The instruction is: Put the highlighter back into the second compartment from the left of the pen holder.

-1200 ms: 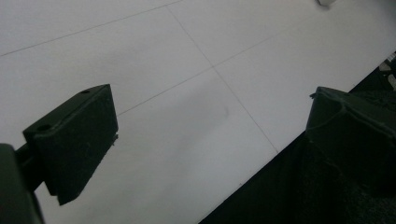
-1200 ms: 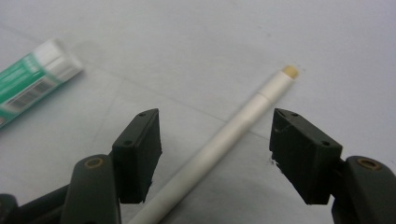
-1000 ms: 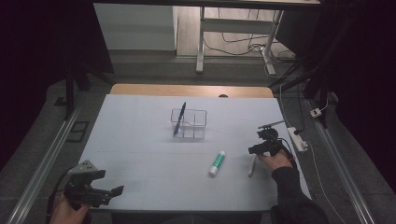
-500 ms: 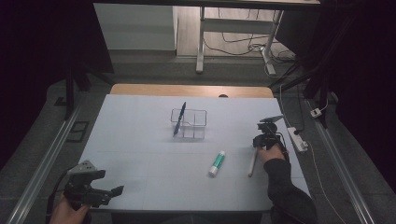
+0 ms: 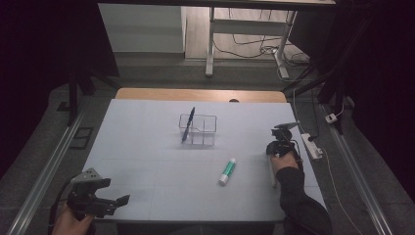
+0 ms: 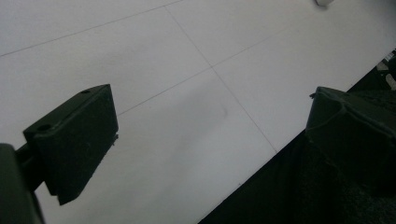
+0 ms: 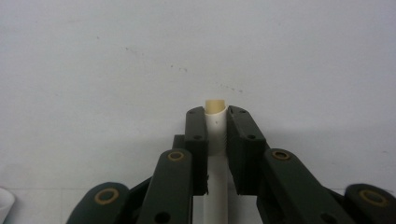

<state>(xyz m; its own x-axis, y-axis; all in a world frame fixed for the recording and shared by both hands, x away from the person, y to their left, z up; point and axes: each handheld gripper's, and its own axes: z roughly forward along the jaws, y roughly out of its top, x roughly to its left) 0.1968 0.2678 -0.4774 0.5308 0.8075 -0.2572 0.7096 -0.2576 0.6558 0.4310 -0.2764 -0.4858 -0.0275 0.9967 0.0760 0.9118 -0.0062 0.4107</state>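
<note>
**Operator:** Dim room, pale table under the high camera. Confirm where the workpiece is and what the grippers are doing.

**Guide:** Your right gripper is at the right edge of the table, and its jaws have just been closing. In the right gripper view they now pinch a thin white stick, with its cream tip protruding just past the pads. In the high view the rest of the stick lies along the surface beside your forearm. Your left gripper rests at the near left corner, jaws spread wide, nothing between them.

**Operator:** How will the stick handle?

**Guide:** Judge it as light, rigid and smooth. You hold it close to one end, so expect the long free end to droop or swing when lifted. Grip firmly, and lift slowly. A hold nearer the middle would balance better.

**Operator:** Other items?

**Guide:** A clear organiser with a dark pen leaning in it stands mid-table; a green-and-white tube lies between it and your right hand, apart from both.
</note>
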